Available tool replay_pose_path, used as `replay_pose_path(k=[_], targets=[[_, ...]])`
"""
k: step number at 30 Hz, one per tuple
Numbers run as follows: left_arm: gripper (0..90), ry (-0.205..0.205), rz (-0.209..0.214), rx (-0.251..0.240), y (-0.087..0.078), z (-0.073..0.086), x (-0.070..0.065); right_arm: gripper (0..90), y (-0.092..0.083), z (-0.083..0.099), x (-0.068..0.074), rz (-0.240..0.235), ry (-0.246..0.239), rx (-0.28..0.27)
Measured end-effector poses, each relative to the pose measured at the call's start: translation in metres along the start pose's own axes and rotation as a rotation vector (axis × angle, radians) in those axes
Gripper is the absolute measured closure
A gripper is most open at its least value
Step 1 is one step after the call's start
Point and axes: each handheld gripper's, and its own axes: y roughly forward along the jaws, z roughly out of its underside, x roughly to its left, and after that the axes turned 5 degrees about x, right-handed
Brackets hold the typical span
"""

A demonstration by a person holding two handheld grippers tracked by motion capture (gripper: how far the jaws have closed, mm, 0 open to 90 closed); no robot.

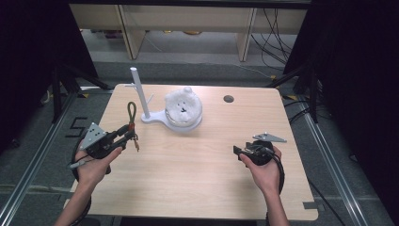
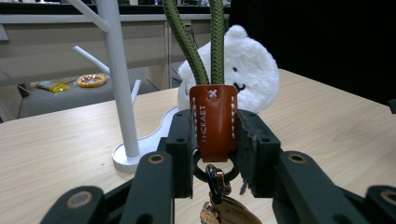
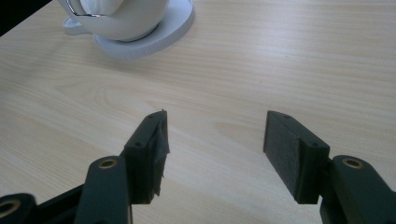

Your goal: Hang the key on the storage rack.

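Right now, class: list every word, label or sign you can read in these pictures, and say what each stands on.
"HICKAET", as best it reads, stamped lengthwise on the brown leather tab of the keychain clamped in the left gripper; the letters are small.
No other writing can be read.

Looks like a lab set up for recording: lone wooden surface (image 1: 202, 160) ringed by black curtains (image 1: 357, 70), metal rails (image 1: 329, 141) along grey floor (image 1: 28, 155), loose cables (image 1: 275, 37) trailing beneath pale benches (image 1: 188, 21) behind.
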Motion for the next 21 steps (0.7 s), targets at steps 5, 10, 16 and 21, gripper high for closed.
replay_pose_path(k=[5, 10, 16, 21], targets=[[67.7, -0.005, -0.014, -0.001, 0.003, -0.003, 0.007, 41.2, 0.001, 0.000, 0.000, -0.007, 0.004, -0.010], [67.7, -0.011, -0.016, -0.016, 0.007, -0.006, 0.011, 41.2, 0.002, 0.001, 0.000, -0.006, 0.004, -0.010], [67.7, -0.010, -0.028, -0.004, 0.009, -0.009, 0.013, 41.1, 0.002, 0.000, -0.003, 0.016, -0.034, -0.010], [67.7, -0.007, -0.040, -0.006, 0.013, -0.010, 0.017, 41.0, 0.003, 0.000, -0.003, 0.014, -0.031, -0.014]])
